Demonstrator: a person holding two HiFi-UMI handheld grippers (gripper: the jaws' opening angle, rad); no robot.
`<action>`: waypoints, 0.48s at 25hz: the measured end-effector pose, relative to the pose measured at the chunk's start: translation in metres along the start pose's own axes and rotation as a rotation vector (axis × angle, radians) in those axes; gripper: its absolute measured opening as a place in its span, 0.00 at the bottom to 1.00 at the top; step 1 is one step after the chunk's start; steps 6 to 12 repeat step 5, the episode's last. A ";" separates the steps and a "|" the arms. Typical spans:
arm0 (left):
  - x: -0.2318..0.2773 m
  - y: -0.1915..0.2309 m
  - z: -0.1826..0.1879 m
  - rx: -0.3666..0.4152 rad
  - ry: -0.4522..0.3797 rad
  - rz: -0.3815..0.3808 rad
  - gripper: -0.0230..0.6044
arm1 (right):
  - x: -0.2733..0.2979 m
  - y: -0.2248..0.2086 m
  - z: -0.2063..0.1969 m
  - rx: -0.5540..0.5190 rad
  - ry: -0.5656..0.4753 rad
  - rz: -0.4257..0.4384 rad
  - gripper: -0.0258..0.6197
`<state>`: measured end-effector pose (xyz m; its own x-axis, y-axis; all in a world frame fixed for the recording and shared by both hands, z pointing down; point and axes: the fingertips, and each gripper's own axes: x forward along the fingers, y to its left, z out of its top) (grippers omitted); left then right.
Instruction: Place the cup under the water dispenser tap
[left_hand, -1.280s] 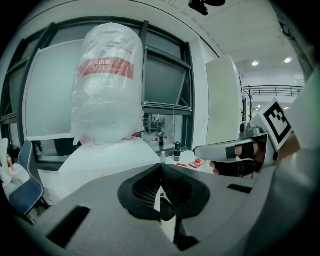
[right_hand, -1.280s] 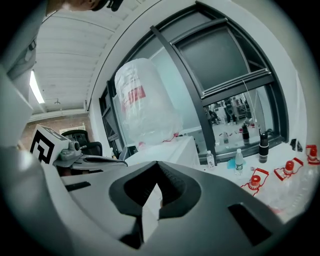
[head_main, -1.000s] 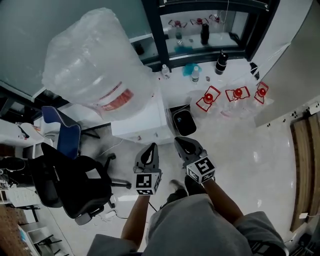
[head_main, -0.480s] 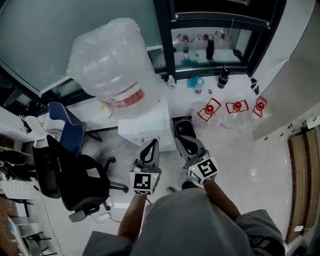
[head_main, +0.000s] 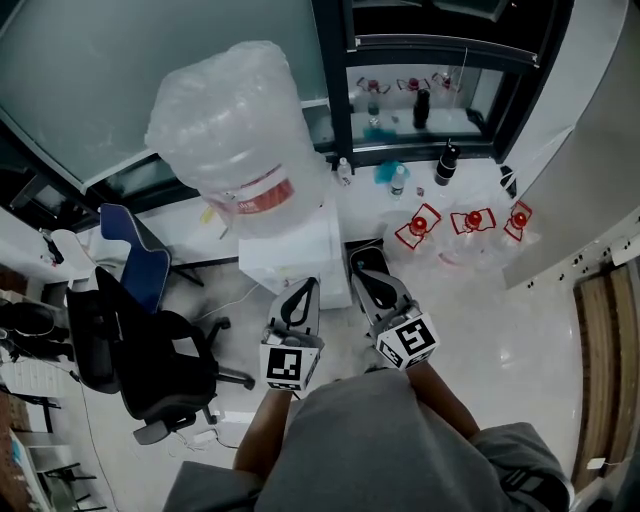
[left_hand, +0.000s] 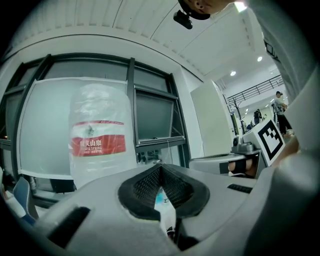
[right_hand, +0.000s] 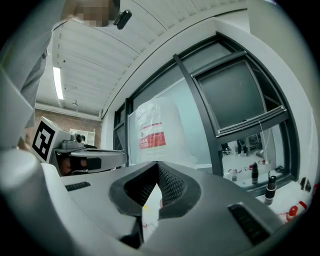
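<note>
1. Head view: the left gripper (head_main: 304, 288) and right gripper (head_main: 364, 263) have risen slightly, both tongs pinched shut and empty, pointing at the water dispenser (head_main: 295, 250).
2. No cup shows in any view and the tap is hidden, so the placement can't be judged.

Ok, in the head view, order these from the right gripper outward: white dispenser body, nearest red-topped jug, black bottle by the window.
1. white dispenser body, just left of the right gripper.
2. red-topped jug, on the floor ahead-right.
3. black bottle, by the window, farthest.
</note>
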<state>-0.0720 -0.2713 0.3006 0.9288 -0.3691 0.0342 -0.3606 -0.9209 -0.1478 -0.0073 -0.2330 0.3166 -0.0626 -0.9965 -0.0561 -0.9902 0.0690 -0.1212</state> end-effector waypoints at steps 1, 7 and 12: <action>0.000 0.000 0.000 0.002 -0.001 -0.001 0.05 | 0.001 0.000 0.000 -0.001 0.000 0.001 0.05; 0.001 0.002 0.000 0.001 -0.003 0.001 0.05 | 0.003 0.001 -0.003 -0.006 -0.001 0.000 0.05; 0.001 0.002 0.000 0.001 -0.003 0.001 0.05 | 0.003 0.001 -0.003 -0.006 -0.001 0.000 0.05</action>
